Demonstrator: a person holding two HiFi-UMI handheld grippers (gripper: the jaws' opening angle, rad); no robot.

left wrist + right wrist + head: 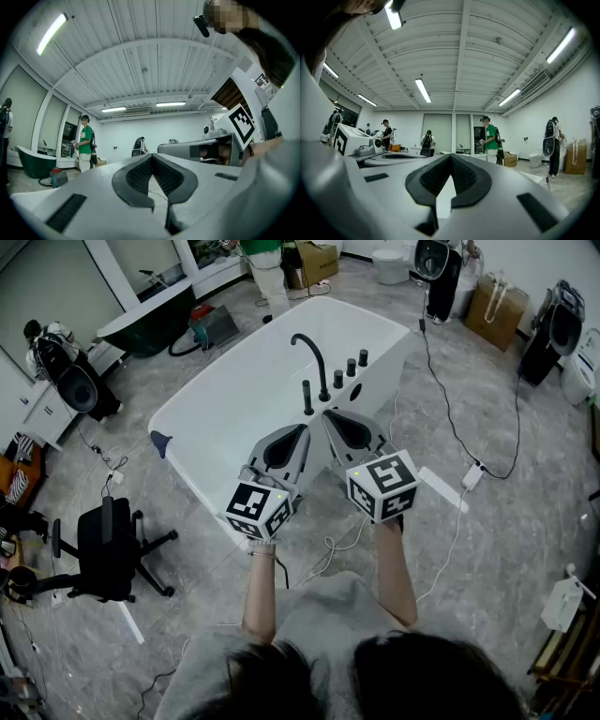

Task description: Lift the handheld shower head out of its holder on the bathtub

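Tub, wht, on grey flr

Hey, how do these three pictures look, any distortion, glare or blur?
Head view: sharp, evenly lit, no hard shadows on the white bathtub. Left gripper view: strong fisheye bend, dark corners, the ceiling lamp blown out. Right gripper view: same fisheye bend, glaring ceiling strip overhead.
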